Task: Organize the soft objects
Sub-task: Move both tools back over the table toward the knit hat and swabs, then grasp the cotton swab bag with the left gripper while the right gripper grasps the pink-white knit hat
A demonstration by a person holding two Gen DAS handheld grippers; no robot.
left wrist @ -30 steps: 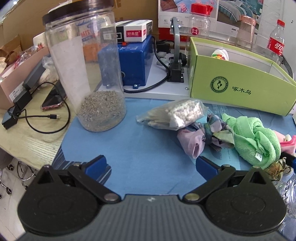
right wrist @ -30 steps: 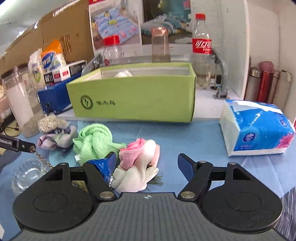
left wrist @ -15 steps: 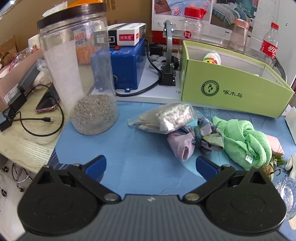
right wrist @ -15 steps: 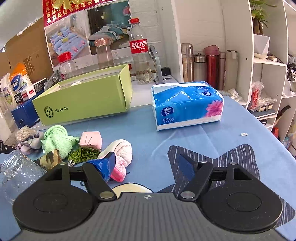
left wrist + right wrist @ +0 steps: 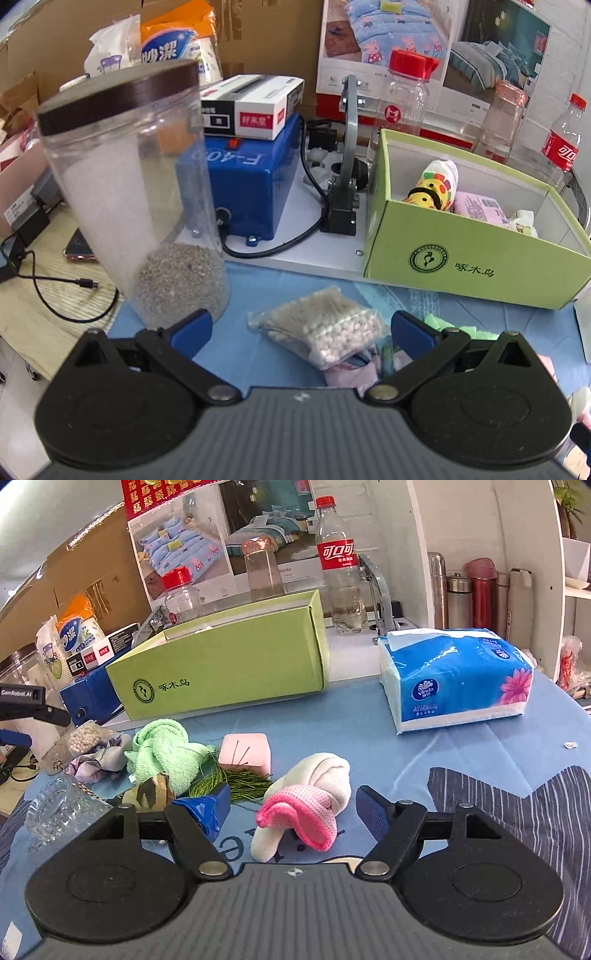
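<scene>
While both grippers hover over the blue-covered table [image 5: 369, 731], each has its jaws spread and pinching nothing. Between the jaws of the left gripper [image 5: 301, 334] lies a clear bag of white beads [image 5: 328, 328], untouched. Between the jaws of the right gripper [image 5: 291, 812] lies a pink-and-cream knotted sock [image 5: 314, 801], untouched. Beyond them stands the green box [image 5: 225, 672], the green towel [image 5: 162, 746] before it.
</scene>
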